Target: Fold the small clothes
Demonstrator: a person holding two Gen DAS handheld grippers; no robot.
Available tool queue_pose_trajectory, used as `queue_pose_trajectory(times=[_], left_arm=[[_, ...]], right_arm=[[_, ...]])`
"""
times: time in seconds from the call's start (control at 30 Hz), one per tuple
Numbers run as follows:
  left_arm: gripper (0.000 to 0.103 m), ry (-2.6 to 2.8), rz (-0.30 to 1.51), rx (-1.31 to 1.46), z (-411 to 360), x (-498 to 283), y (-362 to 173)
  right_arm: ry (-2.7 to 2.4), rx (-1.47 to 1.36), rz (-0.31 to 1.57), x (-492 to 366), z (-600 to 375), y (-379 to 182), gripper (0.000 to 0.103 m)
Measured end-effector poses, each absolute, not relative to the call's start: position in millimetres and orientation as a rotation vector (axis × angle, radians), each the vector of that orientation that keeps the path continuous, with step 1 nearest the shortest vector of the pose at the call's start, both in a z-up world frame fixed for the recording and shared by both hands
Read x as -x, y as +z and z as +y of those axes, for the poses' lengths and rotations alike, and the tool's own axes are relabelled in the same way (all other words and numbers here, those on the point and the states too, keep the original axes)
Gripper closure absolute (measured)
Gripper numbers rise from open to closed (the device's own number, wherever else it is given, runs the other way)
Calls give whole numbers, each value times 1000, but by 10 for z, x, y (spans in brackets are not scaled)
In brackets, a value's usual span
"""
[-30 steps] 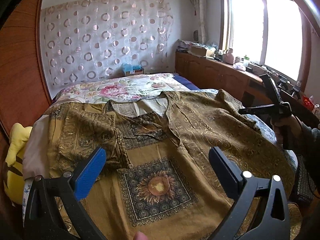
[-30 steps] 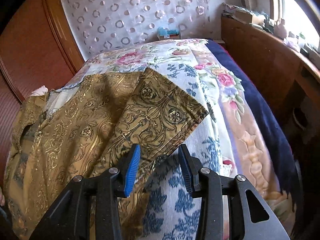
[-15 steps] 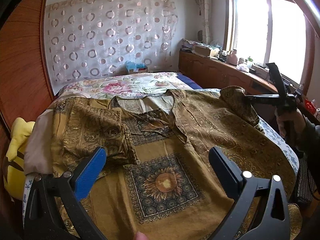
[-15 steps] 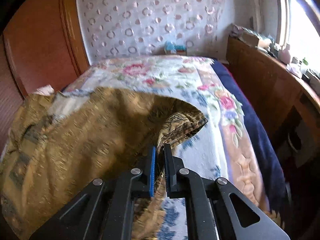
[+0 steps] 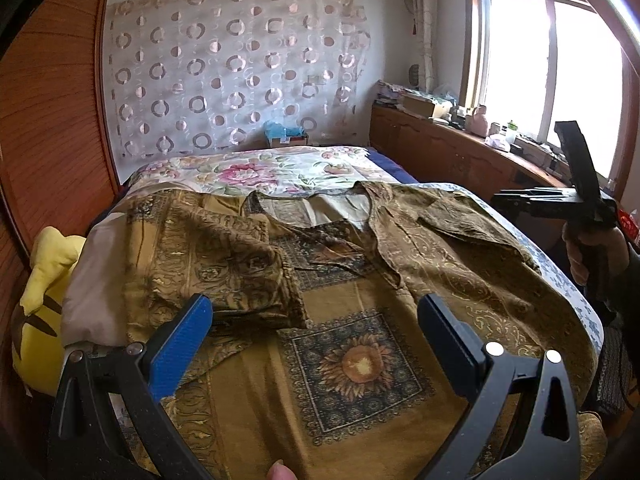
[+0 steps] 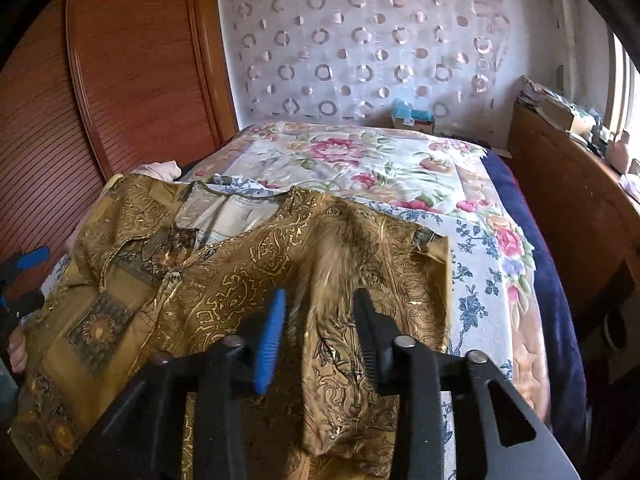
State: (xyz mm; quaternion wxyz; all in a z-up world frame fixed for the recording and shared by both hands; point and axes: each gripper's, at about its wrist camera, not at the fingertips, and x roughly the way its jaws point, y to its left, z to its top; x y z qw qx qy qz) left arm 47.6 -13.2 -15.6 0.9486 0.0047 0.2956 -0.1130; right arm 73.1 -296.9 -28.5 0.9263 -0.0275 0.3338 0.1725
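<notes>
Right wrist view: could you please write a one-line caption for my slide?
Open right claw above the folded-in sleeve of a gold-brown patterned blouse on a floral bedspread.

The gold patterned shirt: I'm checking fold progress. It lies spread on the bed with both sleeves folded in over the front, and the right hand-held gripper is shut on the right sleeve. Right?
Not quite. The right hand-held gripper is open; its jaws have just been opening, and the right sleeve lies released beneath them, as the right wrist view shows. The rest holds: the gold patterned shirt is spread on the bed with both sleeves folded in.

Both tongs, left (image 5: 316, 344) and right (image 6: 320, 336), agape.
</notes>
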Motion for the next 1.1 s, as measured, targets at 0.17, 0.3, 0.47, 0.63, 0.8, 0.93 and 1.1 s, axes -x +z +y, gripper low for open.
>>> queue_pose_trajectory(times=[0.17, 0.3, 0.47, 0.63, 0.8, 0.93, 1.1], left_arm=[[0, -206, 609, -7, -10, -542, -158], [0, -173, 643, -12, 169, -642, -181], [0, -113, 658, -19, 458, -735, -188], [7, -75, 676, -49, 680, -870, -196], [19, -84, 692, -46, 849, -1043, -154], [27, -81, 711, -28, 980, -1240, -156], [33, -61, 740, 10, 1130, -1484, -218]], right_arm=[[300, 60, 707, -796, -3095, -338, 60], [265, 77, 778, -927, -3065, -526, 60], [250, 125, 851, -1019, -3026, -801, 60], [251, 131, 831, -1041, -2974, -805, 60], [252, 132, 821, -1006, -3022, -847, 59], [251, 134, 819, -936, -3025, -884, 59], [251, 137, 819, -959, -3014, -862, 59]])
